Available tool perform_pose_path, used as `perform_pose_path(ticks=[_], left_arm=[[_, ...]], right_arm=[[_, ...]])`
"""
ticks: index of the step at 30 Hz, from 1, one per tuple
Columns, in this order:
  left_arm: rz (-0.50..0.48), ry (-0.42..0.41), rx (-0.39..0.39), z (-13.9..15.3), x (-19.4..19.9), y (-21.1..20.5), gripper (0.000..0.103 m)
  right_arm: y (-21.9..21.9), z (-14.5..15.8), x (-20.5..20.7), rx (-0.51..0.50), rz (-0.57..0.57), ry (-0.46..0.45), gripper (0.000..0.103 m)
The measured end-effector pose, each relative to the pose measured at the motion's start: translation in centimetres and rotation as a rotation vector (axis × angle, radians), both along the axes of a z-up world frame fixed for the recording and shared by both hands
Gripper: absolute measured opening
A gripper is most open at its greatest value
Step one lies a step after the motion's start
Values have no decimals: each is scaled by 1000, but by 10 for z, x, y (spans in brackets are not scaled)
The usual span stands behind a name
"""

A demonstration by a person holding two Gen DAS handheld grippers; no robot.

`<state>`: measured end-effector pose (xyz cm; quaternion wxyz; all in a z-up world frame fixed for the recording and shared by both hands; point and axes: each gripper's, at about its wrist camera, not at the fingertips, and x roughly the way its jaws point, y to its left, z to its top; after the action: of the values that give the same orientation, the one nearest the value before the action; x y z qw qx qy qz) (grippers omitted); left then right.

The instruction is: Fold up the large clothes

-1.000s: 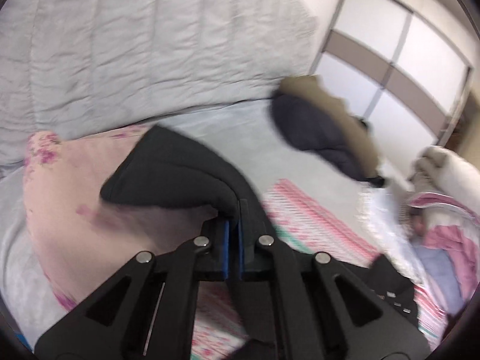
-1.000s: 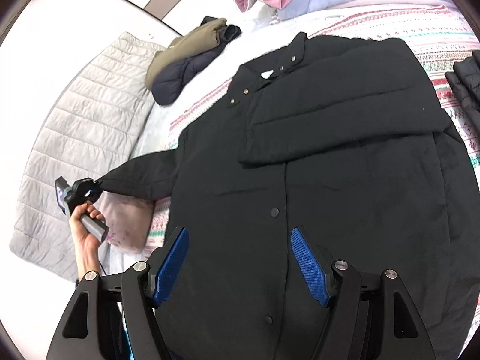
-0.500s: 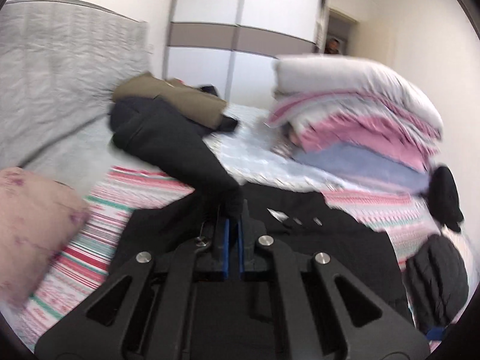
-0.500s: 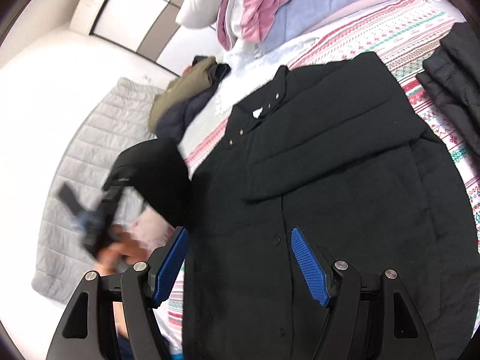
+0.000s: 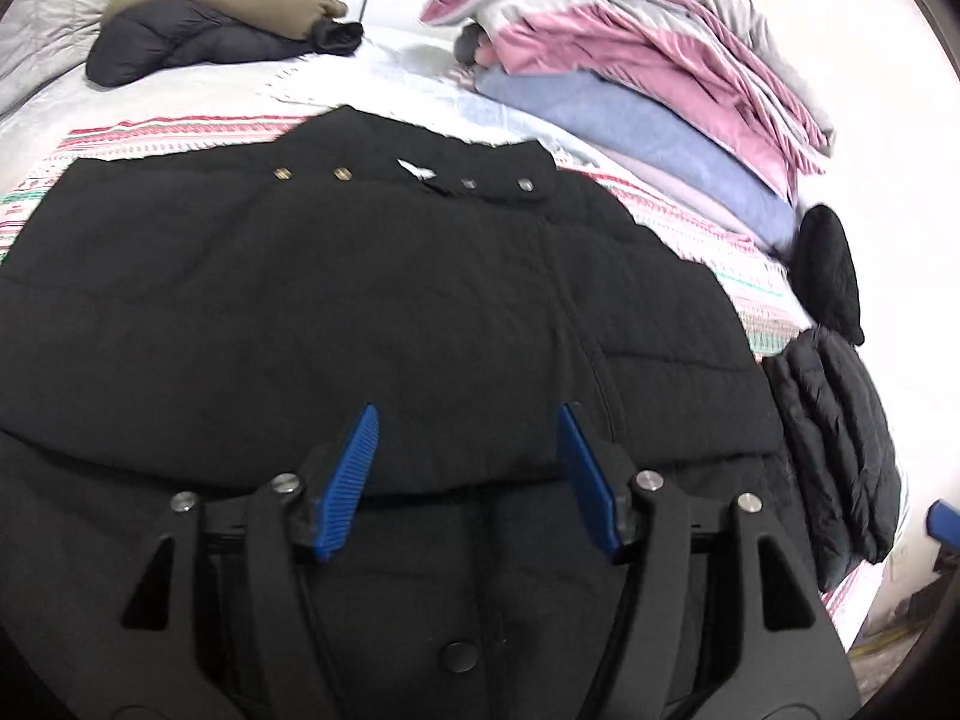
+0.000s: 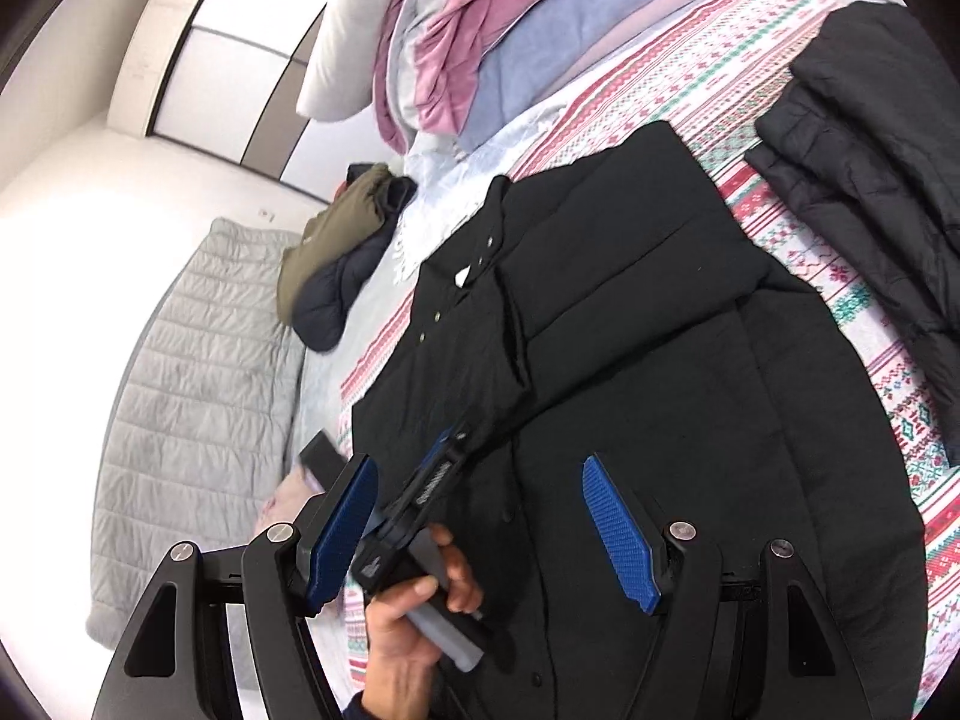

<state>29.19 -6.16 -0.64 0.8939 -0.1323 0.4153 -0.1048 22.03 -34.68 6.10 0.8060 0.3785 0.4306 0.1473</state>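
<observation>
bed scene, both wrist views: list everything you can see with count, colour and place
black coat: 1, black, spread flat mid-bed, both sleeves folded across its front
patterned blanket: 1, white with red and green bands, under the coat
folded dark jacket: 1, black quilted, on the blanket beside the coat
small black bundle: 1, black, beyond the folded jacket
olive and navy jackets: 1 heap, near the grey quilt
grey quilt: 1, light grey, along the bed's far side
stacked bedding: 1 pile, pink, blue, grey, beyond the collar
wardrobe doors: white with a grey band, behind the bed
hand: 1, holding the left gripper's handle
left gripper: blue pads, open above the coat
right gripper: blue pads, open, empty
</observation>
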Motion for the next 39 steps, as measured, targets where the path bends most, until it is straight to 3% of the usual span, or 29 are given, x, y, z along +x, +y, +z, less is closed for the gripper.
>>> perform_pose_path(ticks=[7, 11, 15, 25, 29, 32, 34, 37, 39], left_arm=[[58, 19, -84, 16, -30, 42, 72], [147, 46, -67, 23, -49, 69, 76], [185, 36, -114, 36, -80, 98, 78], [243, -17, 67, 68, -182, 135, 95], [280, -20, 92, 69, -213, 155, 99], [330, -4, 109, 63, -237, 179, 99], [362, 10, 103, 55, -255, 197, 99], [390, 48, 82, 38, -273, 219, 99], [388, 80, 60, 21, -285, 232, 99]], right_arm=[[10, -5, 3, -17, 25, 17, 72], [26, -9, 2, -39, 51, 32, 72], [37, -5, -3, -73, 45, 11, 72], [64, 17, -28, -142, 48, -75, 72], [79, 29, -49, -177, 88, -134, 72], [93, 36, -70, -275, 135, -197, 73], [103, 34, -88, -405, 165, -246, 78], [116, 14, -121, -605, 235, -298, 79], [116, -7, -141, -672, 282, -290, 79]])
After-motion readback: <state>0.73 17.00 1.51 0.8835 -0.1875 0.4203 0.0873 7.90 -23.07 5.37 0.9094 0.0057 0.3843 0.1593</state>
